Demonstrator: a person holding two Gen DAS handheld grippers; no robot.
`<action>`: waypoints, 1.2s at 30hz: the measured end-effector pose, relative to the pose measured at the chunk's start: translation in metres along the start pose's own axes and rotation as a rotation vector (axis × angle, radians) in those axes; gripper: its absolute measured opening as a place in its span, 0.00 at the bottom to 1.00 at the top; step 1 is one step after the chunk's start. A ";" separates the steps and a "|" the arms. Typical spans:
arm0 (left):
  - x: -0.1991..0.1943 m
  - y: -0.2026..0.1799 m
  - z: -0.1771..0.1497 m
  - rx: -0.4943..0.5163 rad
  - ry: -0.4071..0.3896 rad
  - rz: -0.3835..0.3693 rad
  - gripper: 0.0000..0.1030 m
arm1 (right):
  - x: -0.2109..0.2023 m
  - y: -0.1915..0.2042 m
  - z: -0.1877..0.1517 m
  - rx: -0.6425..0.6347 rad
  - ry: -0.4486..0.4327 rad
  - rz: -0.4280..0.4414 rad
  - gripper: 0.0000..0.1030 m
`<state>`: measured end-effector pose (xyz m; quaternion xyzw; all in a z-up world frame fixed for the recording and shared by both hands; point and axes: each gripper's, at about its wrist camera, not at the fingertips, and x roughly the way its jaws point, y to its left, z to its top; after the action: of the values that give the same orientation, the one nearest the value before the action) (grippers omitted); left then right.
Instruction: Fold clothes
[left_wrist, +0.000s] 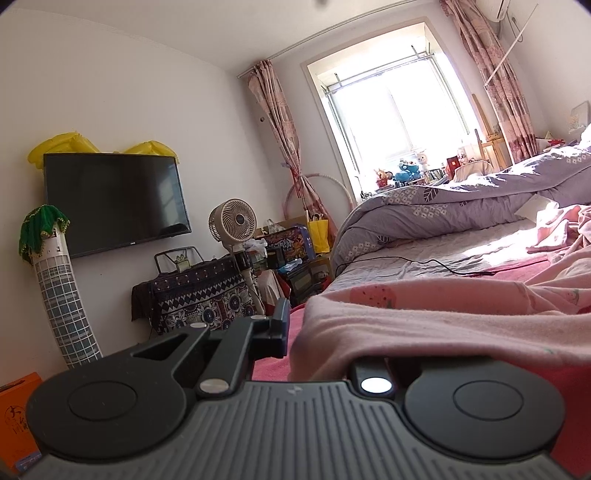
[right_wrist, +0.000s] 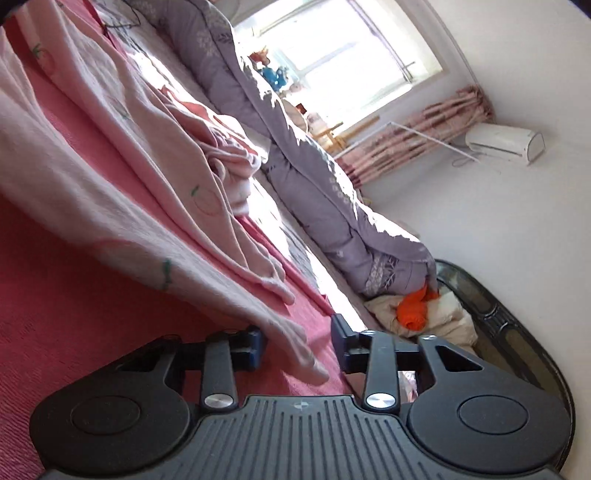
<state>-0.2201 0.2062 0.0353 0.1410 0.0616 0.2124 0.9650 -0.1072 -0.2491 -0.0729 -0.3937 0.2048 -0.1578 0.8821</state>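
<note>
Red bed cover (right_wrist: 55, 314) underfoot of both views, lower left of right-wrist frame. Right gripper (right_wrist: 299, 350) released, jaws apart, straddling hem corner of pale pink garment (right_wrist: 147, 206) at bottom centre; pads not pressing. Left gripper (left_wrist: 297, 325) narrow, one finger buried under same cloth, grip impossible to confirm. Fabric judged light, soft, fleecy, limp: likely to sag and slide, not fragile. Best taken at hem corners, pinched through both layers. Beyond, mid-frame, bunched pink bundle (right_wrist: 236, 166), perhaps a separate piece. Farthest, purple quilt (right_wrist: 314, 166). Count: two grippers, one spread garment, one bundle, one quilt.
</note>
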 end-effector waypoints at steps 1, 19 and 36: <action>0.001 0.000 0.001 0.001 -0.002 0.003 0.23 | 0.002 -0.008 -0.003 0.039 0.015 0.017 0.06; -0.051 -0.038 -0.084 0.551 0.128 -0.115 0.43 | -0.091 -0.061 -0.102 0.076 0.082 0.085 0.08; -0.057 0.013 -0.062 0.423 0.216 -0.334 0.78 | -0.136 -0.121 -0.090 0.391 -0.047 0.483 0.71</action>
<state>-0.2877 0.2086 -0.0167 0.3034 0.2295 0.0469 0.9236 -0.2826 -0.3236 -0.0034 -0.1601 0.2379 0.0290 0.9576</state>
